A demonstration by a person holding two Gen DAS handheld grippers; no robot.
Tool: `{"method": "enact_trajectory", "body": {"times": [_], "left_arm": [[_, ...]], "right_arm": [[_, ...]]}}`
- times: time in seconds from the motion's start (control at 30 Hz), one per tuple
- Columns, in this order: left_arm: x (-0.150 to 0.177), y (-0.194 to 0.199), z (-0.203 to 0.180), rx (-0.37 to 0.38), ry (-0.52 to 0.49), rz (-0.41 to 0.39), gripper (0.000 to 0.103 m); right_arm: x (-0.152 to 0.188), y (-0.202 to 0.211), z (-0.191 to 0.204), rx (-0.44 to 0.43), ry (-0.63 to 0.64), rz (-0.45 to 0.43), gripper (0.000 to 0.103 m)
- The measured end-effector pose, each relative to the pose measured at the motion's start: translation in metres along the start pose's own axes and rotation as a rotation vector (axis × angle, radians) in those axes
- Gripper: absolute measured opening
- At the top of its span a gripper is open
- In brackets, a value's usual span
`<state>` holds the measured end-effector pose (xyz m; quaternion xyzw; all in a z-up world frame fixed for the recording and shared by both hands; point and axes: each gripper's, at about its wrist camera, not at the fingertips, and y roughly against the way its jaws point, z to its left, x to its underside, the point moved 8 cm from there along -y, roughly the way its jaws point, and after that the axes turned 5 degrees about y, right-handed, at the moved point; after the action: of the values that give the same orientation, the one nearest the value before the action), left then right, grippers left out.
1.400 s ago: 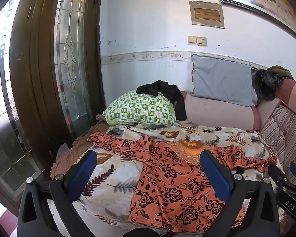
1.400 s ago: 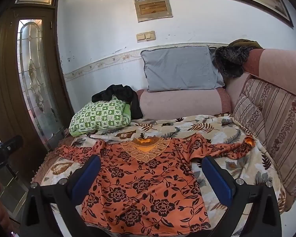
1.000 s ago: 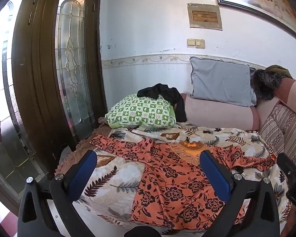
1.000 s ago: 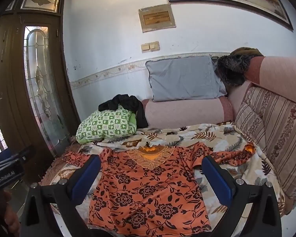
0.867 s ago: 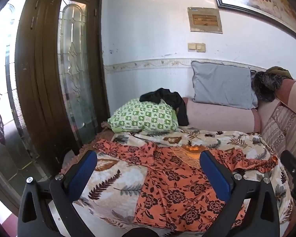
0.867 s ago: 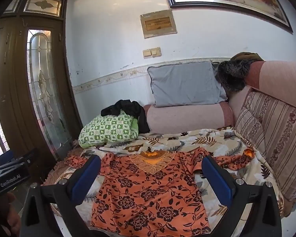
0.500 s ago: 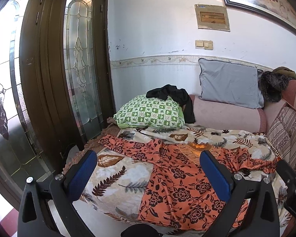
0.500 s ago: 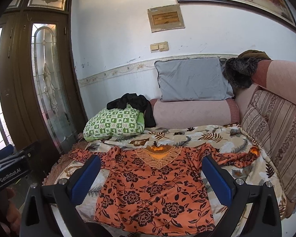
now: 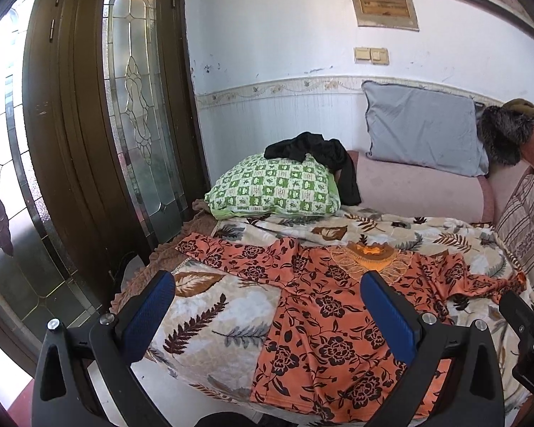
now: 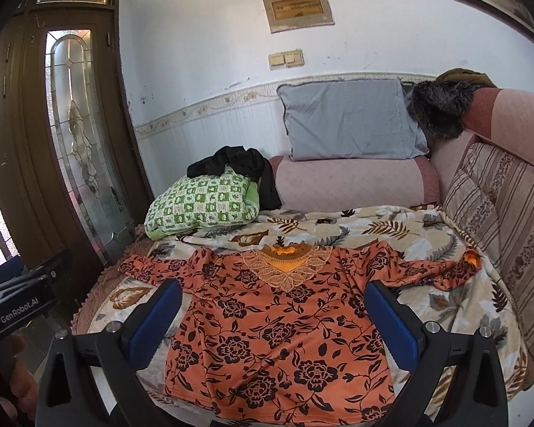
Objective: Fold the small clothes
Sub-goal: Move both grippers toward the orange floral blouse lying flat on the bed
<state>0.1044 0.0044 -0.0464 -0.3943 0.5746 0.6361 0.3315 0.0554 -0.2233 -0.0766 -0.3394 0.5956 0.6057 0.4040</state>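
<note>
An orange blouse with black flowers (image 10: 277,334) lies spread flat on a leaf-print blanket (image 10: 427,235), neckline toward the wall, sleeves out to both sides. In the left wrist view the same blouse (image 9: 324,323) fills the lower right. My left gripper (image 9: 268,286) hovers open in front of the bed's near edge, above the blouse's left side, holding nothing. My right gripper (image 10: 272,293) is also open and empty, centred over the blouse body. The right gripper's housing shows at the right edge of the left wrist view.
A green checked pillow (image 10: 203,206) with a black garment (image 10: 238,165) on it sits at the back left. A grey pillow (image 10: 349,124) leans on the pink sofa back (image 10: 352,185). A wooden glass door (image 9: 99,149) stands left. Striped cushions (image 10: 509,213) line the right side.
Both grippers have drawn back and risen slightly, with small sideways drift. The blouse has not moved, and both stay open.
</note>
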Motion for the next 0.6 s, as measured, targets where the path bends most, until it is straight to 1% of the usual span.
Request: {"method": "enact_trajectory", "body": {"times": [0.33, 0.6], "left_arm": [[-0.003, -0.052, -0.040, 0.025, -0.042, 0.043, 0.103], [-0.008, -0.067, -0.054, 0.041, -0.039, 0.049, 0.103]], "right_arm": [[0.000, -0.046, -0.028, 0.042, -0.037, 0.052, 0.103], [-0.005, -0.069, -0.041, 0.068, -0.050, 0.069, 0.103]]}}
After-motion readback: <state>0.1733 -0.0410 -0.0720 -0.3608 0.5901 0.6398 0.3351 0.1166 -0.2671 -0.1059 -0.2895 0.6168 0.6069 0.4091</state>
